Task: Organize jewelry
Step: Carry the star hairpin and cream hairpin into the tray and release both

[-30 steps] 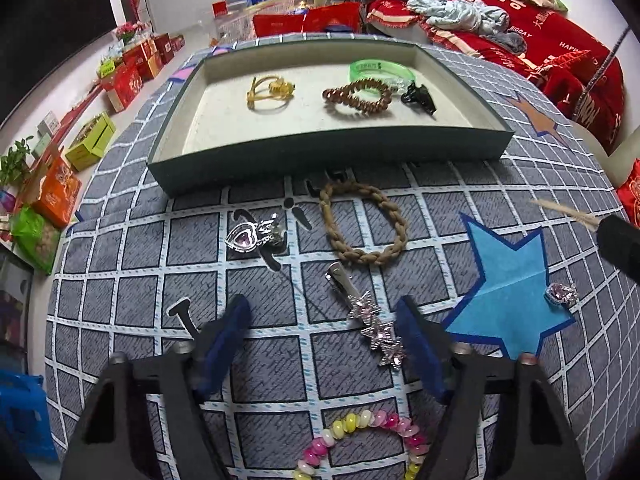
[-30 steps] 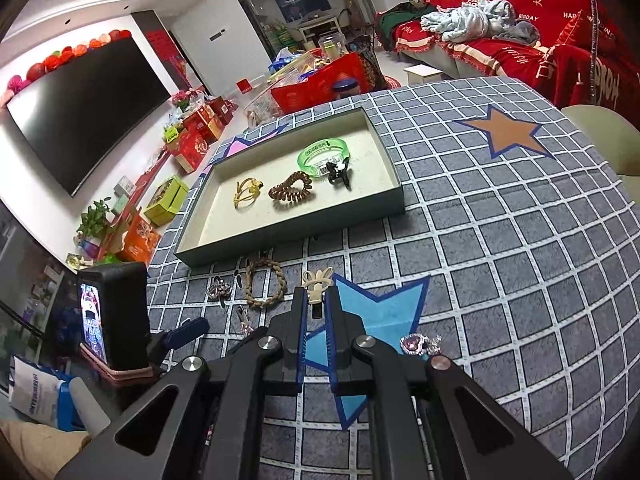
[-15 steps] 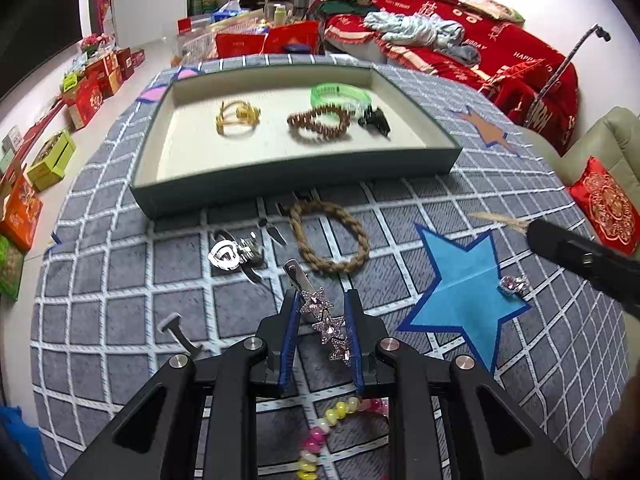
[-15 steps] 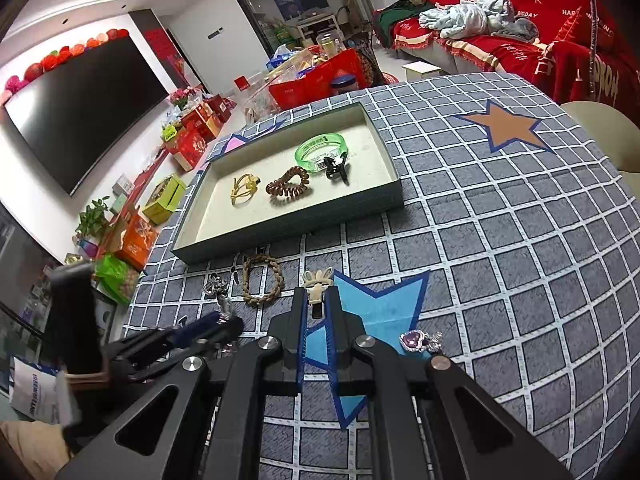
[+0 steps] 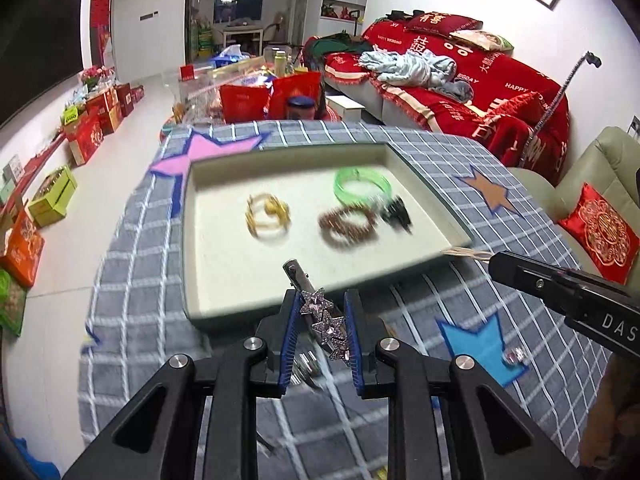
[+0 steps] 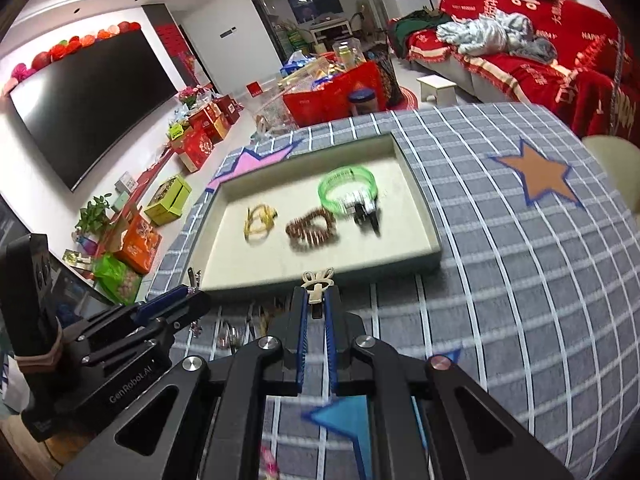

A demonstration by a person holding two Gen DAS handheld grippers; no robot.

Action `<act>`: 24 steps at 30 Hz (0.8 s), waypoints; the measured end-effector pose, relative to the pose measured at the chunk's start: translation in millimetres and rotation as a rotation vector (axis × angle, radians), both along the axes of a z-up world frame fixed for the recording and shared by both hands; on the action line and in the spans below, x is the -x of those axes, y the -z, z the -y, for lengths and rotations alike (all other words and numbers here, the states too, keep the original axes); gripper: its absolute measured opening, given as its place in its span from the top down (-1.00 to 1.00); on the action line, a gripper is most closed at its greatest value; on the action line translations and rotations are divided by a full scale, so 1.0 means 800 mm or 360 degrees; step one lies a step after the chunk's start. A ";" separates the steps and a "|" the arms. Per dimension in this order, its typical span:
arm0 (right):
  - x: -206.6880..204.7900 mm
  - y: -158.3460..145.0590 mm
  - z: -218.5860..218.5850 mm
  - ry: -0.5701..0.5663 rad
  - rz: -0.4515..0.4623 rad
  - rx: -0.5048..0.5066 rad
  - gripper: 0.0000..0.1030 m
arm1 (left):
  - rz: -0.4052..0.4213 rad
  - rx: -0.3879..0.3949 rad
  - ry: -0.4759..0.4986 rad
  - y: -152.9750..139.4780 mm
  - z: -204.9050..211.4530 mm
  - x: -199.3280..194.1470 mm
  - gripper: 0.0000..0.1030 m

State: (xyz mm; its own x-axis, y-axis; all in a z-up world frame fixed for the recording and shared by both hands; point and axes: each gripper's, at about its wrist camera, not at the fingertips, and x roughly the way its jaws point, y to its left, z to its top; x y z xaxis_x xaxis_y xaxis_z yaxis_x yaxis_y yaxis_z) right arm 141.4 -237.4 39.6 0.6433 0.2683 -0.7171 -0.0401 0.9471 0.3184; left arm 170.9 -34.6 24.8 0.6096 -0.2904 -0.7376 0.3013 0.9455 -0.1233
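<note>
The left gripper (image 5: 320, 320) holds a star hair clip (image 5: 324, 322) in its jaws, above the near edge of the tray (image 5: 208, 300). At 3 o'clock from it, the right gripper (image 6: 316, 300) has its jaws clamped on a cream bow clip (image 6: 318, 280), near the tray's front rim.

Room light is even and bright on my feeds, no hard shadows. Motion blur smears the tray (image 5: 430, 196) contents and bench (image 6: 520, 264) grid, worst toward six o'clock. Fisheye bends every edge; corners go black. My tongs stay sharp.
</note>
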 end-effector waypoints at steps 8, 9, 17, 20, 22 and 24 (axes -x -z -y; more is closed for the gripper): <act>-0.075 0.020 -0.004 0.0015 -0.0072 0.0079 0.82 | 0.0003 -0.0090 0.0056 0.002 -0.001 -0.066 0.24; -0.081 0.025 -0.004 0.0016 -0.0089 0.0090 0.82 | -0.0014 -0.0091 0.0063 0.005 -0.001 -0.074 0.24; -0.114 0.060 -0.005 0.0025 -0.0192 0.0117 0.82 | -0.0162 -0.0111 0.0102 0.042 0.005 -0.116 0.23; -0.122 0.068 -0.008 0.0024 -0.0210 0.0127 0.82 | -0.0206 -0.0128 0.0104 0.055 0.008 -0.124 0.23; -0.126 0.071 -0.010 0.0020 -0.0218 0.0131 0.82 | -0.0220 -0.0142 0.0104 0.061 0.009 -0.128 0.23; -0.132 0.075 -0.012 0.0017 -0.0227 0.0137 0.82 | -0.0229 -0.0160 0.0098 0.066 0.010 -0.131 0.23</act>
